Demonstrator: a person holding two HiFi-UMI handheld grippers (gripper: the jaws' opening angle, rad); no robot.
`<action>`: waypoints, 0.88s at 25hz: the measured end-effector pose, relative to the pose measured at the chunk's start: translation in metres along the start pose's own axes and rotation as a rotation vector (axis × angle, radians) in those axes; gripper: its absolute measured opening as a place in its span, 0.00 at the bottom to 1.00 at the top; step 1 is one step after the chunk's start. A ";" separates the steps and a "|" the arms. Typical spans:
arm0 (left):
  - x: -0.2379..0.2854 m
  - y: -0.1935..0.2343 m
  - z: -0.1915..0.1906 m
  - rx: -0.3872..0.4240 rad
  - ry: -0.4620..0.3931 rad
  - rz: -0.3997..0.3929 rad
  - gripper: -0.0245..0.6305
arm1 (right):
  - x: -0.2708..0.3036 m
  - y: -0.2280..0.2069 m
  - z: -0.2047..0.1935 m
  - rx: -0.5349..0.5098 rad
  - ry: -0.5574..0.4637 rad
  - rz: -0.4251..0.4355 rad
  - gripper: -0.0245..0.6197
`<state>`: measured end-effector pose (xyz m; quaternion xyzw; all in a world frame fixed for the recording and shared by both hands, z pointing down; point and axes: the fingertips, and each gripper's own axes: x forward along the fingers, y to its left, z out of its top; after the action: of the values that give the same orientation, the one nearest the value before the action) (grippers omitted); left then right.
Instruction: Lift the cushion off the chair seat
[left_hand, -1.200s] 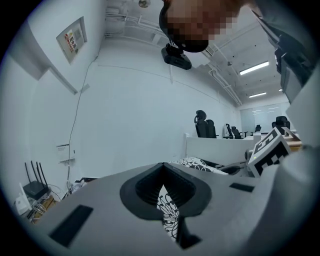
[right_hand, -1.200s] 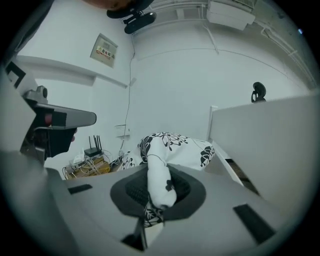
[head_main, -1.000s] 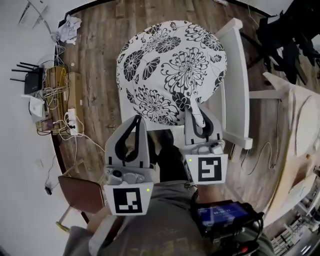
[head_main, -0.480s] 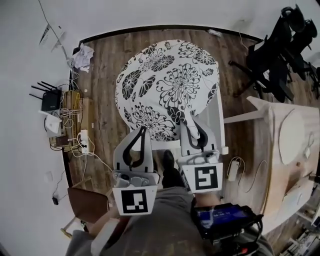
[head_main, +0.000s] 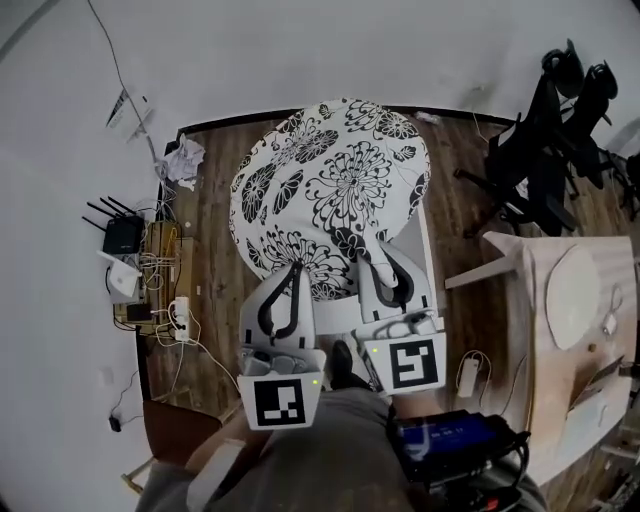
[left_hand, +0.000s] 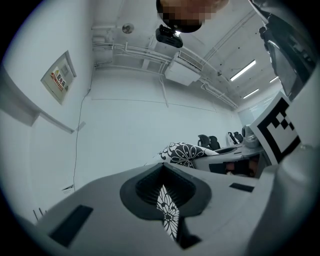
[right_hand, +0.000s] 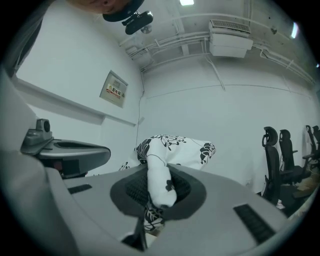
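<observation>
The round white cushion (head_main: 335, 185) with black flower print hangs raised and tilted above the white chair (head_main: 428, 262). My left gripper (head_main: 296, 270) is shut on the cushion's near edge, left of the middle. In the left gripper view a thin strip of printed fabric (left_hand: 167, 217) is pinched between the jaws. My right gripper (head_main: 378, 254) is shut on a fold of the same edge. In the right gripper view a thick white roll of cushion (right_hand: 159, 187) bulges out between the jaws. Most of the chair seat is hidden by the cushion.
A light wooden table (head_main: 570, 300) stands to the right, with black office chairs (head_main: 545, 150) behind it. A router and tangled cables (head_main: 130, 250) lie along the left wall, crumpled paper (head_main: 183, 160) beyond them. A brown seat (head_main: 185, 425) is at the lower left.
Both grippers have risen with the cushion's near edge in their jaws, and the cushion has come up off the chair seat. The head view has tipped toward the wall.
</observation>
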<state>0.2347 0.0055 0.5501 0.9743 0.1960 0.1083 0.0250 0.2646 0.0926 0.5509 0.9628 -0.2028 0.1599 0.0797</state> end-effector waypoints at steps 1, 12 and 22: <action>-0.002 0.001 0.004 0.004 -0.011 0.006 0.05 | -0.001 0.001 0.006 -0.002 -0.015 0.003 0.09; -0.016 0.009 0.044 0.021 -0.112 0.053 0.05 | -0.017 0.015 0.051 -0.034 -0.111 0.019 0.10; -0.011 0.026 0.058 -0.106 -0.125 0.085 0.05 | -0.016 0.020 0.065 -0.053 -0.126 0.040 0.10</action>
<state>0.2471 -0.0227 0.4940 0.9839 0.1466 0.0586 0.0842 0.2603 0.0658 0.4863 0.9643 -0.2306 0.0952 0.0892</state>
